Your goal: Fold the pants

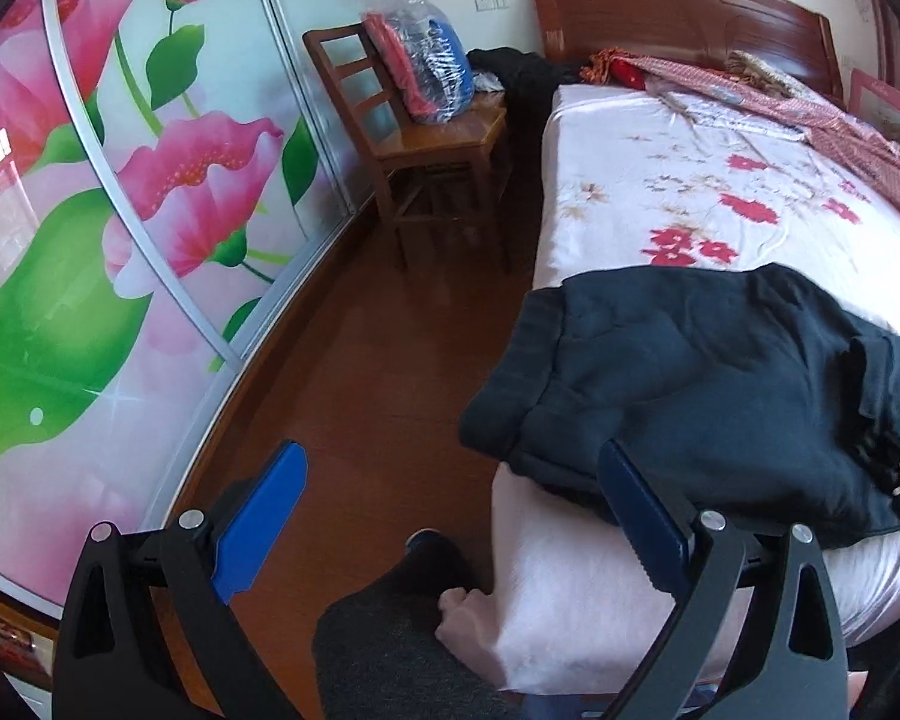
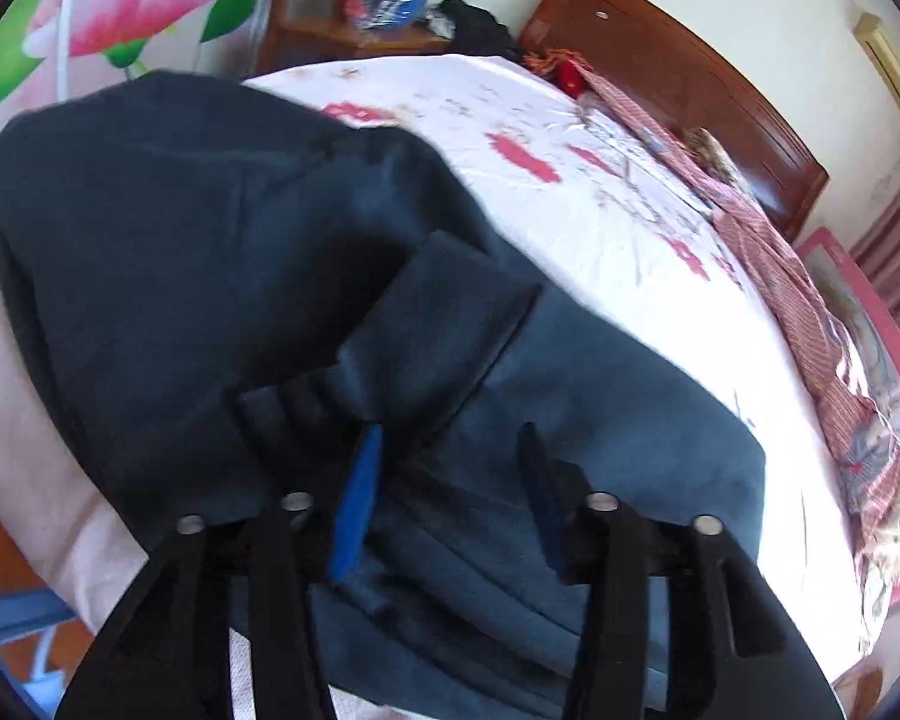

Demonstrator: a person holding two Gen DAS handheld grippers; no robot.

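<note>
Item: dark pants (image 1: pixel 708 384), bunched in a heap on the near end of the bed (image 1: pixel 660 192), one edge hanging over the left side of the mattress; a folded flap (image 2: pixel 444 312) lies on top of the heap.

Container: clear plastic bag (image 1: pixel 426 54) on the seat of a wooden chair (image 1: pixel 438 138) at the far left of the bed, holding red and blue folded cloth.

Left tool (image 1: pixel 450 516): jaws wide apart, nothing between them; the right-hand finger (image 1: pixel 642 522) stands at the near edge of the pants, contact uncertain; the other finger is over the floor (image 1: pixel 354 360).

Right tool (image 2: pixel 450 480): jaws about half open, low over the pants; the picture is blurred, and the pads press on no cloth.

Also present: floral wardrobe doors (image 1: pixel 120 192), wooden headboard (image 1: pixel 690 12), red striped bedding (image 1: pixel 810 102) at the far right.
</note>
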